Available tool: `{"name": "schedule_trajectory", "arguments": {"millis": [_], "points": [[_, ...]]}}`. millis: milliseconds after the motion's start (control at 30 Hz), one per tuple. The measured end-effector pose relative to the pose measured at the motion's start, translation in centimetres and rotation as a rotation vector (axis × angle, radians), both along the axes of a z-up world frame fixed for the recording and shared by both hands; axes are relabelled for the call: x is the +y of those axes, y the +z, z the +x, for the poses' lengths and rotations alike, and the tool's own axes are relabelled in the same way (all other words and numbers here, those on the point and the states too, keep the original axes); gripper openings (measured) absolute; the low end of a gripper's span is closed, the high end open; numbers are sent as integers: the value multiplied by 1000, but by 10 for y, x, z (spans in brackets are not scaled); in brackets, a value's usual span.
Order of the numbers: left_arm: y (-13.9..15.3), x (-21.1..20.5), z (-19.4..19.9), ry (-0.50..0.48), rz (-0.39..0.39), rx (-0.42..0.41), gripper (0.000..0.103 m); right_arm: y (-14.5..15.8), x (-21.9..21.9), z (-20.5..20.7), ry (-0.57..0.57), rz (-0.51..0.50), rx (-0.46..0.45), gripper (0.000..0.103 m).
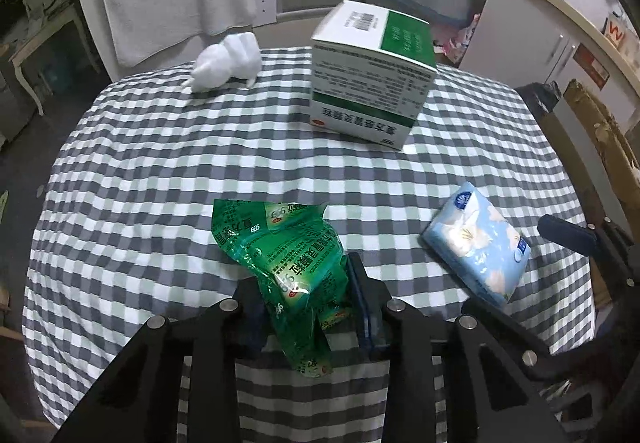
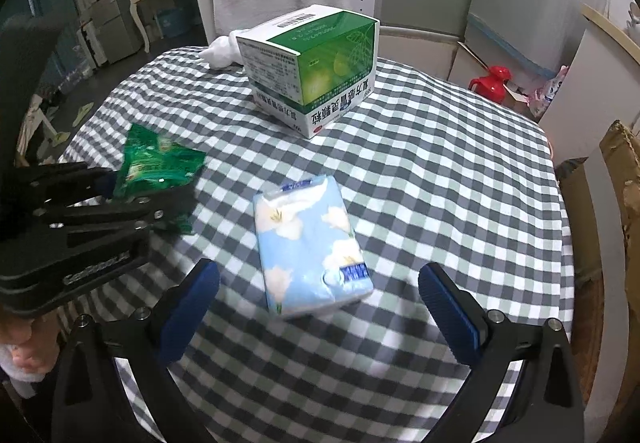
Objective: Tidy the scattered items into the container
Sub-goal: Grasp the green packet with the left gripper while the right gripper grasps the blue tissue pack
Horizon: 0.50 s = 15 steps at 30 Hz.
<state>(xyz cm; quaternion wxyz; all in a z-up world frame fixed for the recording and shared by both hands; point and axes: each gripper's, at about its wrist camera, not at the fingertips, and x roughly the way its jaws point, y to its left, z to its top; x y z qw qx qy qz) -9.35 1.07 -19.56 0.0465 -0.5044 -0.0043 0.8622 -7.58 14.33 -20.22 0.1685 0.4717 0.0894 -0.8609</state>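
gripping green sachet pack (image 1: 288, 263) w/ left tool (image 1: 308, 295), right tool (image 2: 316, 307) released round tissue pack (image 2: 308, 243)

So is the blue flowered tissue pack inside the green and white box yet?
Out: blue flowered tissue pack lies on checked tablecloth, apart from green and white box.

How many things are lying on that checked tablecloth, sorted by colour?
Green: 2, the crinkly green foil sachet pack held in the left gripper, and the green-and-white cardboard box.
White: 1, the crumpled white tissue wad.
Light blue: 1, the soft blue flowered tissue packet, lying ahead of the open right gripper.
Total: 4.
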Motion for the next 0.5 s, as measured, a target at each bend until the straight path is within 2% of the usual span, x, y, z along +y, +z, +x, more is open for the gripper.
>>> {"name": "schedule_trajectory", "arguments": {"millis": [33, 100, 167, 333, 433, 500], "points": [[1, -3, 1, 1, 1, 2, 34, -1, -1, -2, -2, -3, -5, 99], [5, -9, 0, 3, 1, 6, 34, -4, -4, -5, -6, -6, -16, 84], [8, -11, 1, 4, 2, 11, 34, -8, -6, -8, -11, -9, -32, 75], [12, -13, 0, 7, 1, 17, 34, -18, -12, -10, -14, 17, -41, 73], [12, -11, -1, 7, 0, 19, 34, -17, -8, -11, -40, 7, -35, 61], [12, -9, -1, 6, -1, 20, 34, -16, -4, -12, -46, -14, -44, 59]]}}
